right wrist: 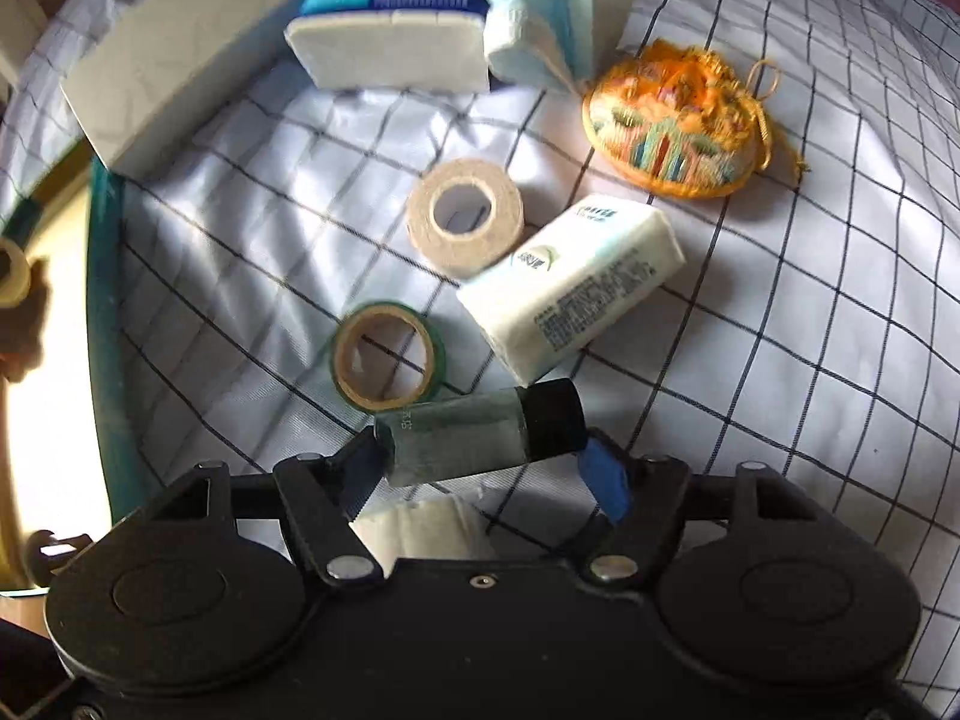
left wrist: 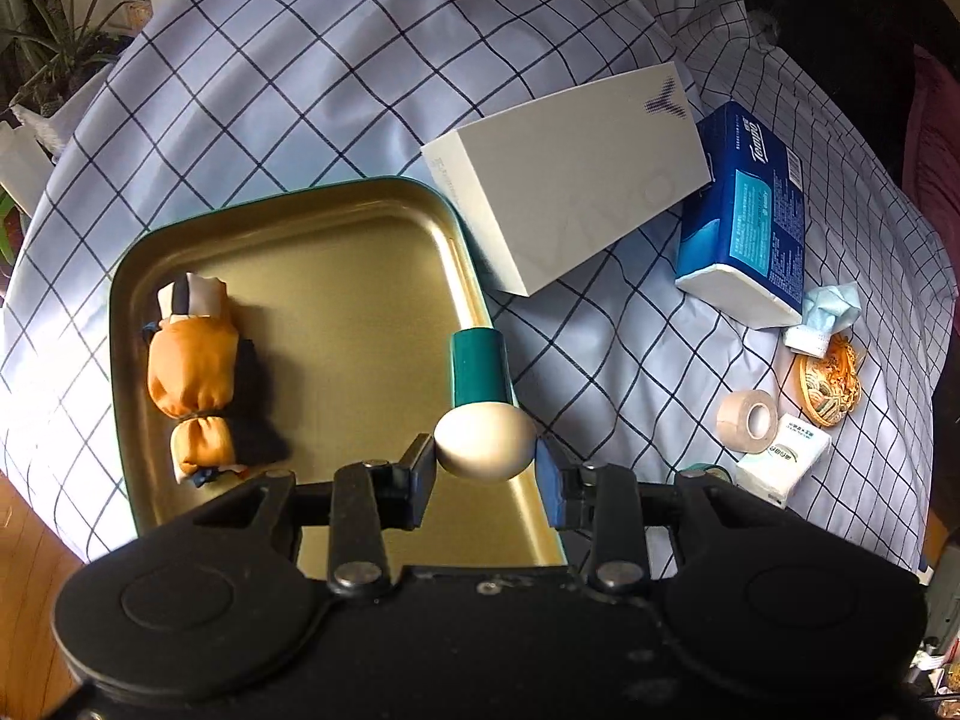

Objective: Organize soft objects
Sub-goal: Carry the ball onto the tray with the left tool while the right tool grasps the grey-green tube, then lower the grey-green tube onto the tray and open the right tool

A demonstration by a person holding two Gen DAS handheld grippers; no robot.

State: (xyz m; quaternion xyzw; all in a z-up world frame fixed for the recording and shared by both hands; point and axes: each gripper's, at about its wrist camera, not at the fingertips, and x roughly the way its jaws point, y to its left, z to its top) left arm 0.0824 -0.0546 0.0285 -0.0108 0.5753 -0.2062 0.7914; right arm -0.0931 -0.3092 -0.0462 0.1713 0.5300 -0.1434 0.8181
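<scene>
- Left tongs point(left wrist: 485, 468) pinch a cream egg-shaped soft head with a teal cylindrical handle point(left wrist: 483, 420); pads press both flanks of the head, handle points away over the tray's right rim.
- Gold metal tray with teal rim point(left wrist: 336, 276) sits on the checked white-and-navy cloth point(left wrist: 288, 78). Orange satin drawstring bundle point(left wrist: 192, 372) lies along the tray's left wall; centre and right of the tray floor are bare.
- White rectangular carton point(left wrist: 570, 180) overlaps the tray's far-right corner; blue tissue pack point(left wrist: 744, 210) is just beside it.
- Right tongs point(right wrist: 480, 468) straddle a dark translucent-green tube with a black cap point(right wrist: 480, 438), lying crosswise. Left pad touches the tube end; blue right pad sits at the cap end, contact there unclear, view blurred. Can't tell if it's gripped.
- Just past the tube: green-edged tape roll point(right wrist: 387, 354), beige bandage roll point(right wrist: 465, 222), small white tissue packet point(right wrist: 570, 288) touching the tube's cap end.
- Further out: crumpled light-blue face mask point(right wrist: 540, 30), embroidered orange oval pouch point(right wrist: 672, 126).
- Cloth to the right of the pouch and packet is open; the tray's teal edge borders the left side.
</scene>
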